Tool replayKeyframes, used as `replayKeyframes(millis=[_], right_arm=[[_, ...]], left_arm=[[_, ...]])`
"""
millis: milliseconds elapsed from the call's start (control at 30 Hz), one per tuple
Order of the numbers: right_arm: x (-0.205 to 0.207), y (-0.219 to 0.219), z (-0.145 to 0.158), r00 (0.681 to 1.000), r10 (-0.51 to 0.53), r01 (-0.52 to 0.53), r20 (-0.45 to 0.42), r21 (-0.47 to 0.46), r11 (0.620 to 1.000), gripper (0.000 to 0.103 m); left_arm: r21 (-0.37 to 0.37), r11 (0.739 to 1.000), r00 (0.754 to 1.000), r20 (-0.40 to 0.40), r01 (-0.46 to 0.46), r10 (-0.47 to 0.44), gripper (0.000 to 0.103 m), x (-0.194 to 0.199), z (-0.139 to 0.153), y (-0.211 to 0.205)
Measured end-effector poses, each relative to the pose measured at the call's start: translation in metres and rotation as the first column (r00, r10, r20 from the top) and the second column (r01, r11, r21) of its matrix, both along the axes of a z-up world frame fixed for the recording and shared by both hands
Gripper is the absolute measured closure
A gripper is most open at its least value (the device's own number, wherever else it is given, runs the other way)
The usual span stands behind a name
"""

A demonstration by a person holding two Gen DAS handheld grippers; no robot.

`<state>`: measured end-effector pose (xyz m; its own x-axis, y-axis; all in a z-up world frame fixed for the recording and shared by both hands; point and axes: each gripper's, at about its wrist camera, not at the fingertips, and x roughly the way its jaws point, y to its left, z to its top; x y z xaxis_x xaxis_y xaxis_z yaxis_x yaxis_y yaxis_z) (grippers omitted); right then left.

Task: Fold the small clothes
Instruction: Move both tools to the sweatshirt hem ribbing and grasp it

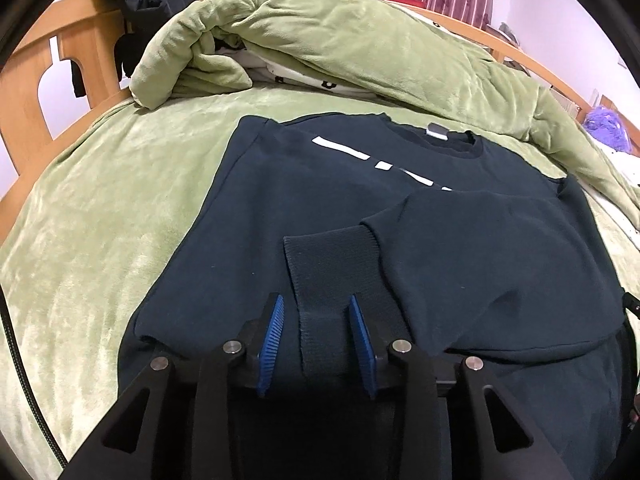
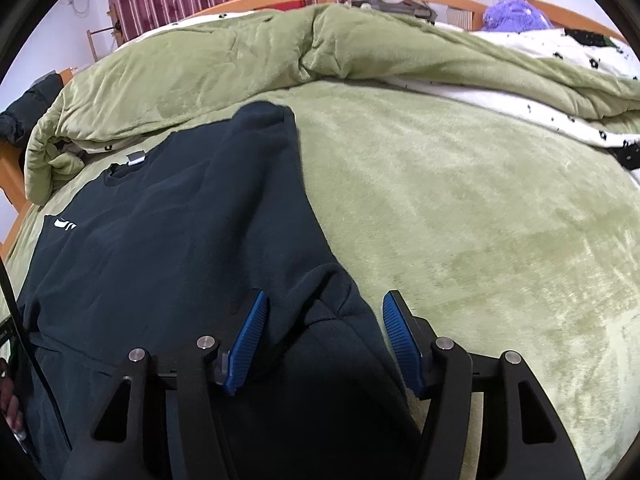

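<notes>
A dark navy sweatshirt (image 1: pixel 304 200) with white chest print lies flat on the green bed cover, collar away from me. One sleeve is folded across its front, and the ribbed cuff (image 1: pixel 332 272) runs down between the blue pads of my left gripper (image 1: pixel 318 304), which stands open around it. In the right wrist view the sweatshirt (image 2: pixel 168 220) fills the left half. My right gripper (image 2: pixel 324 300) is open, its jaws astride the garment's right side edge near the bottom; the left pad (image 2: pixel 250 332) is over cloth, the right over the bed cover.
The green plush bed cover (image 2: pixel 480 220) spreads to the right. A bunched green quilt (image 1: pixel 320 40) lies behind the sweatshirt. A wooden bed frame (image 1: pixel 36 80) with dark clothes draped on it stands at the left. A purple plush item (image 2: pixel 516 14) sits far right.
</notes>
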<state>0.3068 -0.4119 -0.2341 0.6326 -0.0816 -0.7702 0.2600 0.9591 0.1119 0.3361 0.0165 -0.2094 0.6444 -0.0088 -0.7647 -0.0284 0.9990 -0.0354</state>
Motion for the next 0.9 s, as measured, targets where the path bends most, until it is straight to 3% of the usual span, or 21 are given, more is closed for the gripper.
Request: replayKeyframes(millis=[333,467,700,900], right_arm=[[-0.048,0.000,0.054,0.998,-0.010,0.010,0.064,-0.002,1.000,0.044],[-0.084,0.010,0.074,0.997,0.034,-0.032,0.065,-0.024,0.999,0.044],[-0.155,0.010,0.056,0.999,0.052,-0.051,-0.011,0.070,0.996,0.047],[-0.206,0.026,0.028,0.993,0.080,-0.073,-0.087,0.078,0.994,0.049]], left_arm=[[0.008,1.000,0.999,0.020,0.027,-0.027,0.062,-0.046,0.031,0.003],[0.027,1.000,0.999,0.034,0.015,-0.016,0.038,-0.079,0.038,0.023],[0.048,0.999,1.000,0.026,0.012,-0.013,0.038,-0.152,0.037,0.062],[0.037,0.999,0.999,-0.037,0.034,-0.033,0.038,-0.210,0.014,0.078]])
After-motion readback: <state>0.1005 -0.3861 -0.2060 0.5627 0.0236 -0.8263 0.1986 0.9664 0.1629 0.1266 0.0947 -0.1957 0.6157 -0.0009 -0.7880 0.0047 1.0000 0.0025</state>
